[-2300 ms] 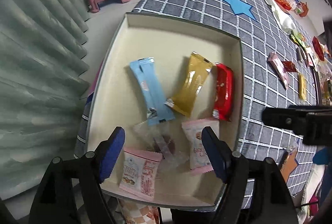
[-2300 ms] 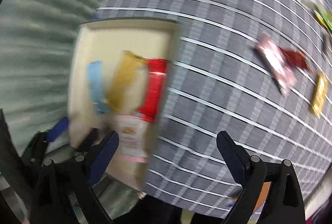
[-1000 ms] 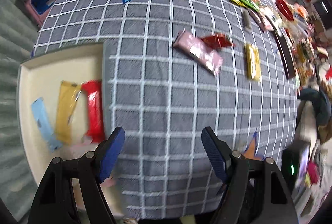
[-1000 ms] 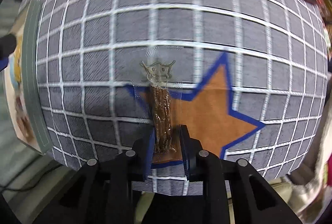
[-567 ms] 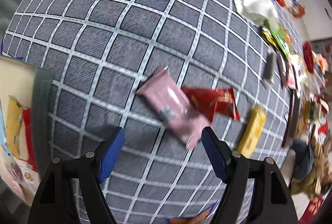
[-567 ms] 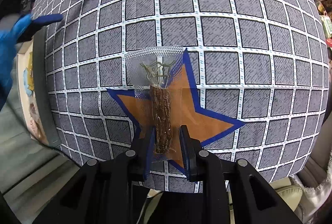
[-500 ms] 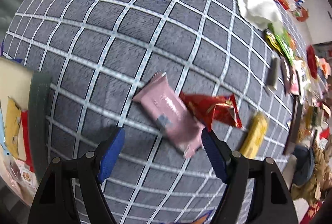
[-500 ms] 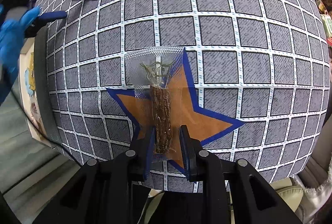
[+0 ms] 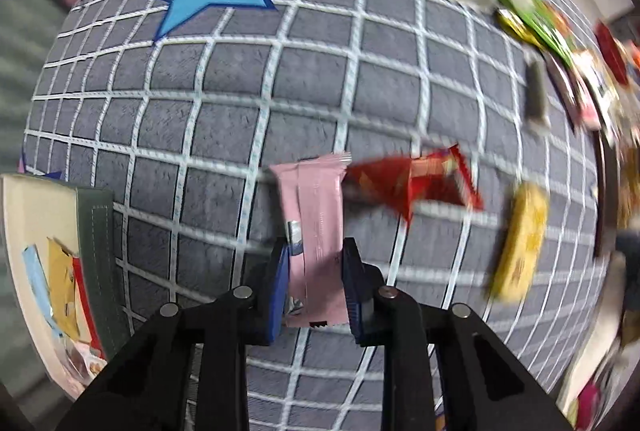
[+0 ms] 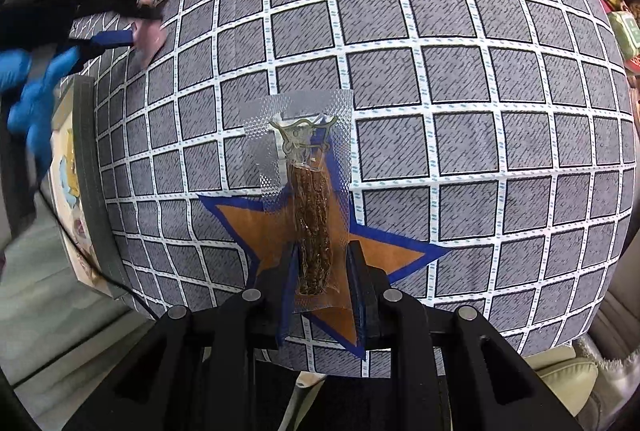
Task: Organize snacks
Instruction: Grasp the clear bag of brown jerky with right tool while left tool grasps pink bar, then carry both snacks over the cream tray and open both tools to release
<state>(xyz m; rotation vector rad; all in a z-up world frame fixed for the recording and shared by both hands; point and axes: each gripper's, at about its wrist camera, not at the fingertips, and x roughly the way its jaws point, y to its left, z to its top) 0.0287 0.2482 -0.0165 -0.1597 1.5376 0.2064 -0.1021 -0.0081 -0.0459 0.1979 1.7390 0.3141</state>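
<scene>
In the left wrist view the left gripper (image 9: 315, 285) has just closed its jaws on one pink snack bar (image 9: 314, 231), long axis pointing away along the fingers, above the checked tablecloth (image 9: 224, 111). In the right wrist view the right gripper (image 10: 322, 293) is clamped on one clear meat-stick packet (image 10: 308, 191), lengthwise along its fingers, over the orange star (image 10: 260, 227).

The snacks (image 9: 560, 43) along the left-wrist view's right edge are blurred, and the tray (image 9: 24, 231) is cut off.
</scene>
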